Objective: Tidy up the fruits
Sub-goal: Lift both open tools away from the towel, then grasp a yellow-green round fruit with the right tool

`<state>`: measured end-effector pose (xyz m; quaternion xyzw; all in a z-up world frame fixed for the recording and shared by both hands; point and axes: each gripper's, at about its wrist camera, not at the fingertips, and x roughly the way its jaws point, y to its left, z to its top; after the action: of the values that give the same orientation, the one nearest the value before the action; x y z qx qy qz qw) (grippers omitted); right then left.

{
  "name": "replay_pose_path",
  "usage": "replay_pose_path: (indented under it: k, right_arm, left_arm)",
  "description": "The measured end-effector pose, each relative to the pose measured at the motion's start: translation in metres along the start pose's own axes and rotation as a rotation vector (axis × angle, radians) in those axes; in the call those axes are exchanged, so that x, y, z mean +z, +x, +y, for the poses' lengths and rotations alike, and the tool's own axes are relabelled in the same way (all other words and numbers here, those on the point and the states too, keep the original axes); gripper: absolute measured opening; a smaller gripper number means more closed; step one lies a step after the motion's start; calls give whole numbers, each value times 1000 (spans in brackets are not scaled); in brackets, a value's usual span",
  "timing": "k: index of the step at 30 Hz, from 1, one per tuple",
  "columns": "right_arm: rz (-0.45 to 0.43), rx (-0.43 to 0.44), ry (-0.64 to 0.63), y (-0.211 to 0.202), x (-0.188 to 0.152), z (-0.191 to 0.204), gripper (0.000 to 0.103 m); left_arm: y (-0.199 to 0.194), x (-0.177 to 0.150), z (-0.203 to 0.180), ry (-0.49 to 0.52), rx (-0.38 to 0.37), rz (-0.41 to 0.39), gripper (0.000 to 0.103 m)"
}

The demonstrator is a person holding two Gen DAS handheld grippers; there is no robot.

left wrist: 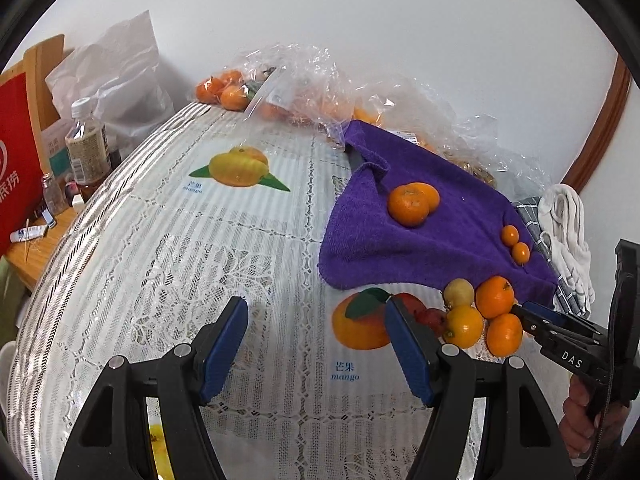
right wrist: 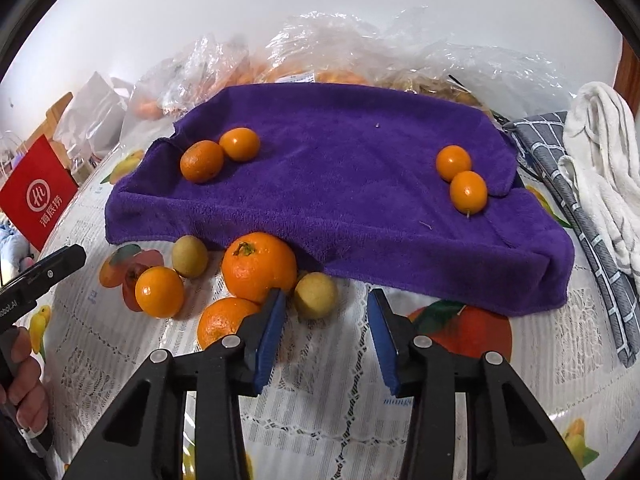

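A purple towel (right wrist: 340, 184) lies on the lace tablecloth (left wrist: 200, 280). On it rest two mandarins (right wrist: 202, 161) at the left and two small kumquats (right wrist: 468, 192) at the right. In front of the towel is a loose pile: a big orange (right wrist: 259, 266), two smaller oranges (right wrist: 159, 291) and two yellow-green fruits (right wrist: 190, 256). My right gripper (right wrist: 326, 296) is open, with one yellow-green fruit (right wrist: 316, 295) at its fingertips, near the left pad and not pressed. My left gripper (left wrist: 316, 308) is open over bare cloth, with nothing between its fingers, left of the pile (left wrist: 464, 326).
Clear plastic bags of fruit (right wrist: 320, 52) line the wall behind the towel. A grey checked cloth (right wrist: 592, 216) and a white towel (right wrist: 600, 140) lie at the right. A red bag (left wrist: 16, 160) and a bottle (left wrist: 86, 148) stand past the table's left edge.
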<state>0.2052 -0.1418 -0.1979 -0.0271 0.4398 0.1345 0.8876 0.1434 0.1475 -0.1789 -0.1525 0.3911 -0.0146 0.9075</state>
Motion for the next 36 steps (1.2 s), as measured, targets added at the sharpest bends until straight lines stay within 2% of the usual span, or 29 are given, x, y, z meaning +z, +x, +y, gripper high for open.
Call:
replay_pose_path:
  k: [2,6,13,19,26,27,30,31,33,36]
  right_arm:
    - [0,4,-6,1,-2,-2,40]
    - [23,11,-8,8,-6,-8,16]
    - [-28,-2,22,-1,-13,-24,16]
    - [-29,-25,44,-7,-22,-44,15]
    - [-22,-8,53,-1,-21,-46,17]
    - [-21,-1,57,0,-20,-46,20]
    - [-14,9,63,5,-12,-47,38]
    - [-12,-5,62,7,-10,-47,38]
    - [-18,-23,54,10,-6,-48,38]
    - [-25,-26,40,10,-6,-49,26]
  left_arm:
    - [0,-1,-2,9,3,-2,69]
    - [0,-3,-8,45,13,-11,69]
    - [1,-5,-12,73,20,-13,69]
    - [10,-6,-15,95,30,40,69]
    - [12,-6,-15,99,28,51,69]
    - [11,-6,-14,97,23,52,69]
    - [9,-7,-13,98,22,58,69]
    - [8,-8,-15,107,20,62,69]
    - [7,-9,-19,124,4,72,69]
    - [5,-13,-31,159,-39,84,69]
